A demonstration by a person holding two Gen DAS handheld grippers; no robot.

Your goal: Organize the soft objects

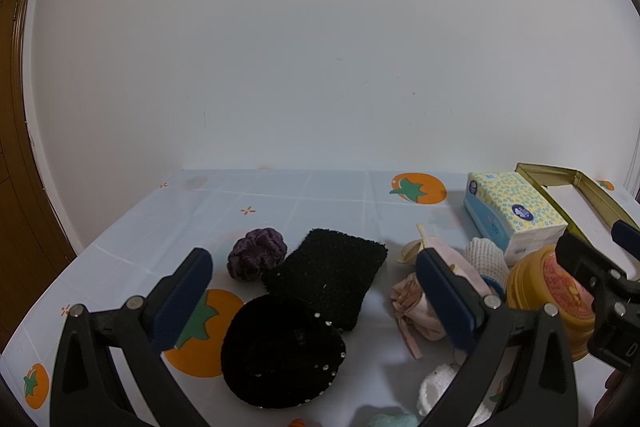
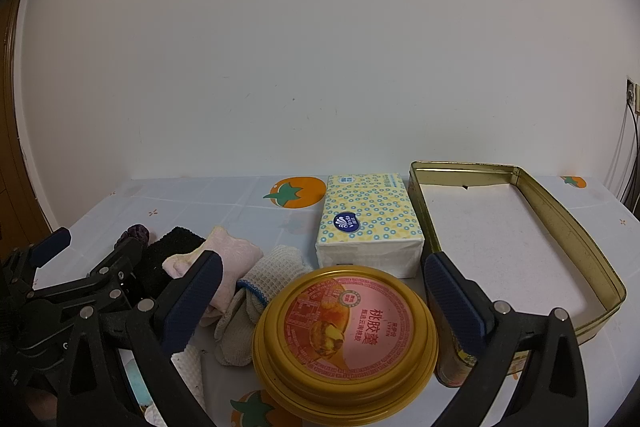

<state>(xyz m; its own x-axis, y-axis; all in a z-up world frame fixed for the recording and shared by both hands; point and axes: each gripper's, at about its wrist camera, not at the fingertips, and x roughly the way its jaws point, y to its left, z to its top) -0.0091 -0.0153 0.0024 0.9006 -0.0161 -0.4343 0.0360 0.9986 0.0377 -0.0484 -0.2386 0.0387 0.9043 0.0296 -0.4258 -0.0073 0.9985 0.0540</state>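
Note:
My left gripper (image 1: 316,287) is open and empty above a black fuzzy round piece with studs (image 1: 280,351) and a black rectangular pad (image 1: 328,275). A purple scrunchie (image 1: 256,253) lies behind them. Pink cloth items (image 1: 416,307) and a white knitted glove (image 1: 486,253) lie to the right. My right gripper (image 2: 320,287) is open and empty above a round yellow tin with a pink lid (image 2: 346,331). The pink cloth (image 2: 228,255) and white glove (image 2: 272,275) sit left of it. The open gold rectangular tin (image 2: 560,219) is empty, on the right.
A tissue pack (image 2: 368,223) stands behind the round tin, also seen in the left wrist view (image 1: 512,211). A small can (image 2: 456,367) sits by the gold tin's near corner. White and teal soft items (image 1: 436,387) lie at the front. A white wall bounds the table's back.

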